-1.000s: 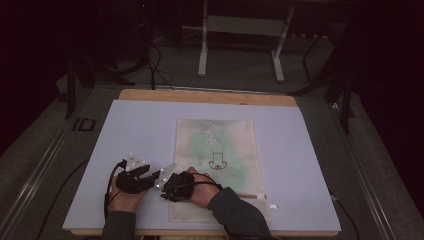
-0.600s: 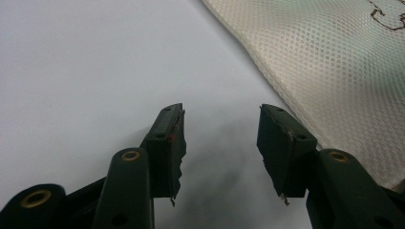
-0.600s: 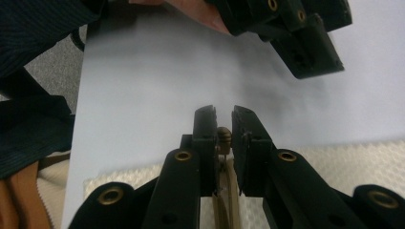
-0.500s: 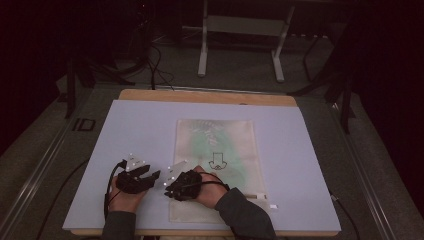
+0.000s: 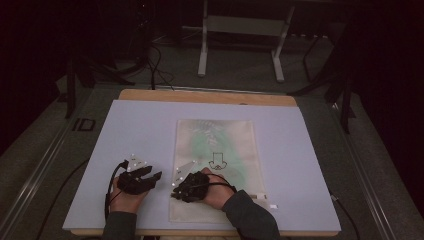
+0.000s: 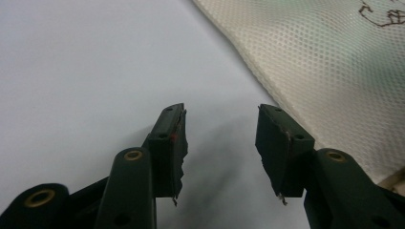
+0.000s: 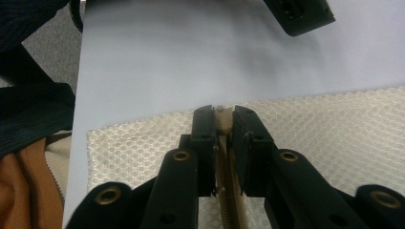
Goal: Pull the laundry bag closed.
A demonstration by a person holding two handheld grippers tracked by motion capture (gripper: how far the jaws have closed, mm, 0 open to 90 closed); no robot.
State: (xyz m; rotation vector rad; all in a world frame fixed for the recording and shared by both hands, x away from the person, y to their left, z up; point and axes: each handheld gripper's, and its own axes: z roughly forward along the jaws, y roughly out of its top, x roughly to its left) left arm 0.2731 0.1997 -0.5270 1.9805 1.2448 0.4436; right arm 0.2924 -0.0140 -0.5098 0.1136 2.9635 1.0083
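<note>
Dark room, metal stand legs on the floor behind; wooden table point(image 5: 207, 95) topped with a pale lavender mat point(image 5: 140, 130). Cream mesh zipper bag point(image 5: 220, 150) lies flat on the mat, centre-right, greenish contents showing through, small black line drawing printed on it; no readable text or brand, and the drawing is too small to identify.

Right gripper point(image 7: 223, 112) sits over the bag's near-left part, jaws nearly together, pinching a cream tab that looks like the zipper pull point(image 7: 219, 114); the zipper track point(image 7: 228, 200) runs back under the jaws. Likely held this way to draw the zip along the bag's edge.

Left gripper point(image 6: 219, 131) rests low over bare mat just beside the bag's left edge, jaws spread wide with nothing between them. Judging by position, it is staged to pin or clamp the mesh edge so the bag doesn't slide when the zip is pulled.

The person's dark sleeve point(image 5: 252, 217) comes in from the bottom edge.
</note>
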